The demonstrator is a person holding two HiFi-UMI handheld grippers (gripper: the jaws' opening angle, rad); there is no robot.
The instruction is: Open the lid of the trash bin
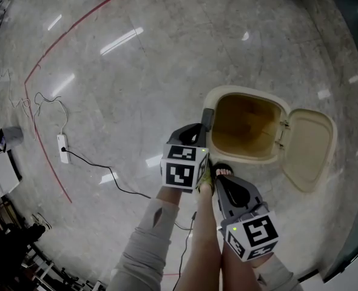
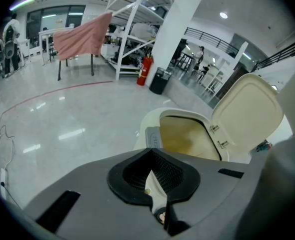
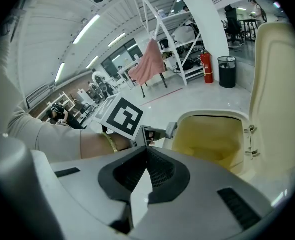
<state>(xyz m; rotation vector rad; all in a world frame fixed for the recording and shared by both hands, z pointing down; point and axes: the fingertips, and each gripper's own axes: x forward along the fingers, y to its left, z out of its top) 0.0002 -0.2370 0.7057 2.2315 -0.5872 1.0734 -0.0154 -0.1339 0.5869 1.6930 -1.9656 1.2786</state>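
A cream trash bin (image 1: pixel 243 129) stands on the floor with its lid (image 1: pixel 309 149) swung fully open to the right, so the yellowish inside shows. My left gripper (image 1: pixel 207 119) is shut and empty, with its tip over the bin's near left rim. Below it my right gripper (image 1: pixel 221 180) is also shut and empty, apart from the bin. The left gripper view shows the shut left gripper (image 2: pixel 151 151) short of the bin (image 2: pixel 185 136) and the upright lid (image 2: pixel 250 115). The right gripper view shows the right gripper (image 3: pixel 147 150), the bin (image 3: pixel 212 134), the lid (image 3: pixel 277 89) and the left gripper (image 3: pixel 168 130).
A white power strip (image 1: pixel 63 148) with a black cable lies on the floor at left, next to a red floor line (image 1: pixel 42 62). Far off are a fire extinguisher (image 2: pixel 145 70), a black bin (image 2: pixel 160 80), a white pillar (image 2: pixel 180 21) and a cloth-draped table (image 2: pixel 82 36).
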